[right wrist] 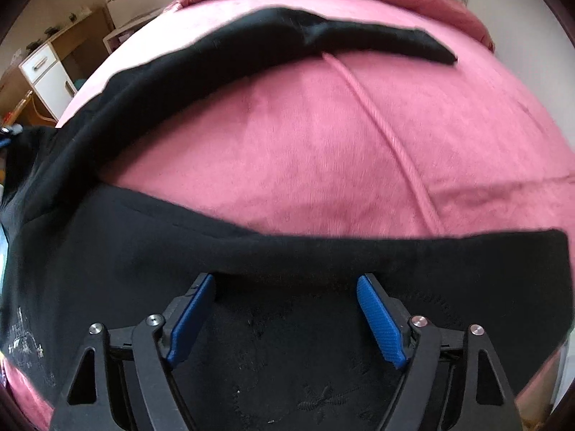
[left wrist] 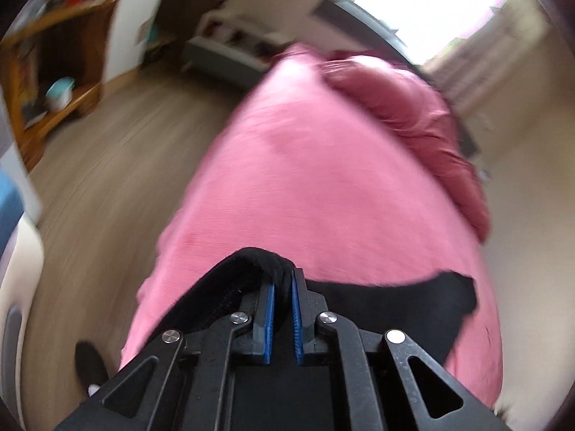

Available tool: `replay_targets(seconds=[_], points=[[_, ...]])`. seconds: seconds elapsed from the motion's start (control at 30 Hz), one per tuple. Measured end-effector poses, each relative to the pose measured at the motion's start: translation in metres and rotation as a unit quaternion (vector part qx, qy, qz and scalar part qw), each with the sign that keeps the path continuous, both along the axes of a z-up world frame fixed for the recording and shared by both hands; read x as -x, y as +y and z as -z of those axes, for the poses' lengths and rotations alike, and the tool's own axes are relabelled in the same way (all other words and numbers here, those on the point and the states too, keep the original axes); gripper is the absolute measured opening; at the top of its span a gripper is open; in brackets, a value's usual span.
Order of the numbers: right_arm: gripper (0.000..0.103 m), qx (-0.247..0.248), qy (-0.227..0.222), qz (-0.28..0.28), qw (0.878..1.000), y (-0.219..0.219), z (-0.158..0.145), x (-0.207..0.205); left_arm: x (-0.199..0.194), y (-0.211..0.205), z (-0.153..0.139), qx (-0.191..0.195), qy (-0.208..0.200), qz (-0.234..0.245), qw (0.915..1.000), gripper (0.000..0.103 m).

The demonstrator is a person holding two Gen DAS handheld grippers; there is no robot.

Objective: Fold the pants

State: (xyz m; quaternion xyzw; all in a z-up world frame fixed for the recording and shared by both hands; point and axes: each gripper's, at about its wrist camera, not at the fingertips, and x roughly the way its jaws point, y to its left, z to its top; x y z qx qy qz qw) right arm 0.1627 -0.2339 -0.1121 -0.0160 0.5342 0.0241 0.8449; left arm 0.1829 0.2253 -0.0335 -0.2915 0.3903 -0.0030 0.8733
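L gripper (left wrist: 284, 280) pinching pants (left wrist: 251, 262), prob. hem

Blur and cut-offs

Left wrist view is motion-smeared; shelf items (left wrist: 60, 90) left of the left gripper (left wrist: 284, 282) are unreadable; black pants (right wrist: 251, 341) run off the frame's bottom beneath the right gripper (right wrist: 285, 283).

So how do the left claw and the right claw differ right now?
The left claw is shut, pinching a fold of the black pants; the right claw is open and grips nothing. The left claw's blue pads stand almost parallel with cloth between them, while the right claw's pads splay wide over flat fabric. Both are black with blue ribbed pads, above the pink bed cover.
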Motion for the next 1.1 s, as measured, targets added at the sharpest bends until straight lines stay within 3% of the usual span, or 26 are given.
replay_targets(seconds=[0.13, 0.27, 0.5, 0.77, 0.9, 1.03, 1.1], points=[[0.08, -0.013, -0.035, -0.021, 0.999, 0.012, -0.024, -0.007, 0.049, -0.035, -0.03, 0.011, -0.063, 0.071, 0.9954, 0.008], [0.075, -0.065, -0.043, -0.037, 0.996, 0.018, -0.041, -0.026, 0.097, -0.059, -0.04, 0.021, -0.091, 0.116, 0.9888, 0.008], [0.057, -0.177, -0.023, -0.052, 0.983, 0.041, -0.058, -0.069, 0.164, -0.082, -0.031, 0.047, -0.089, 0.163, 0.9815, 0.007], [0.055, -0.262, 0.008, -0.042, 0.964, 0.084, -0.065, -0.132, 0.207, -0.08, -0.026, 0.069, -0.083, 0.187, 0.9765, 0.007], [0.055, -0.289, 0.013, -0.005, 0.957, 0.09, -0.061, -0.171, 0.215, -0.075, -0.025, 0.075, -0.081, 0.186, 0.9763, 0.007], [0.053, -0.276, 0.019, 0.042, 0.96, 0.09, -0.053, -0.207, 0.214, -0.072, -0.024, 0.082, -0.082, 0.189, 0.975, 0.007], [0.035, -0.257, 0.027, 0.056, 0.965, 0.092, -0.047, -0.221, 0.216, -0.071, -0.024, 0.081, -0.082, 0.189, 0.9752, 0.007]])
